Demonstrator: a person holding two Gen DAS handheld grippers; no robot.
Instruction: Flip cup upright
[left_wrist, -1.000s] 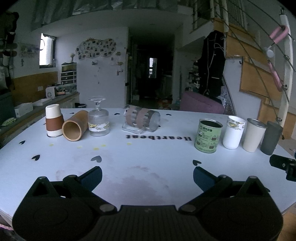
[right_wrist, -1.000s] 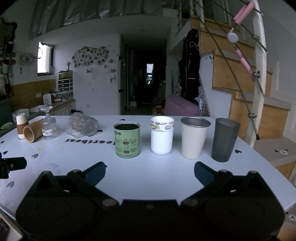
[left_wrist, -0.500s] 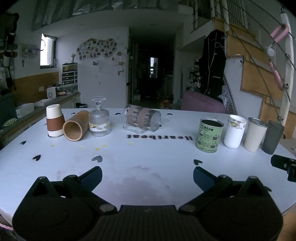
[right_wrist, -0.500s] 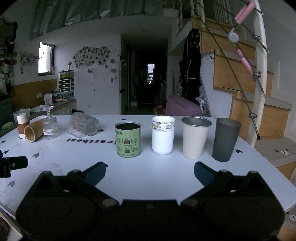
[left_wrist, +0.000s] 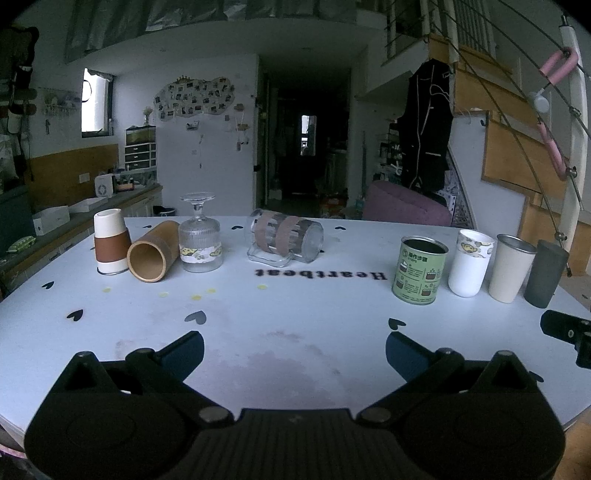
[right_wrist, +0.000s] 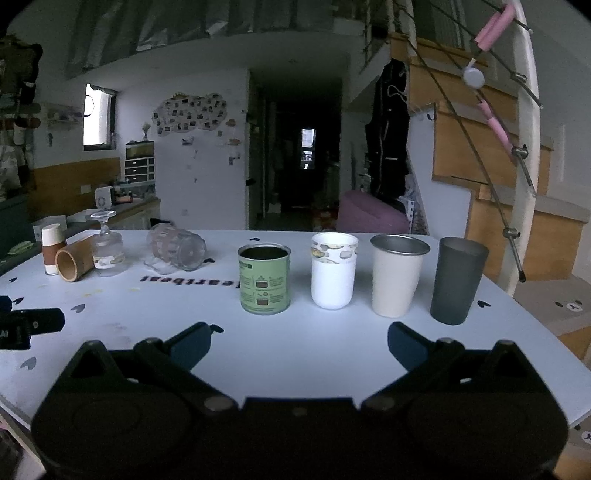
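On the white table (left_wrist: 295, 317) a glass mug (left_wrist: 285, 238) with brown bands lies on its side, a bamboo cup (left_wrist: 152, 251) lies on its side, a stemmed glass (left_wrist: 199, 240) stands upside down, and a white-and-brown paper cup (left_wrist: 110, 242) stands upside down. The mug (right_wrist: 177, 248) and bamboo cup (right_wrist: 74, 260) also show at the left of the right wrist view. My left gripper (left_wrist: 294, 349) is open and empty, well short of them. My right gripper (right_wrist: 299, 343) is open and empty in front of the upright cups.
A green tin (right_wrist: 264, 278), a white cup (right_wrist: 333, 275), a cream metal cup (right_wrist: 397, 280) and a dark grey cup (right_wrist: 456, 282) stand upright in a row. They show at the right of the left wrist view, starting with the green tin (left_wrist: 419, 271). A staircase railing (right_wrist: 517, 147) rises at the right.
Both views have shifted slightly; the cups look a little nearer and lower. Both grippers stay open and nothing on the table has moved.
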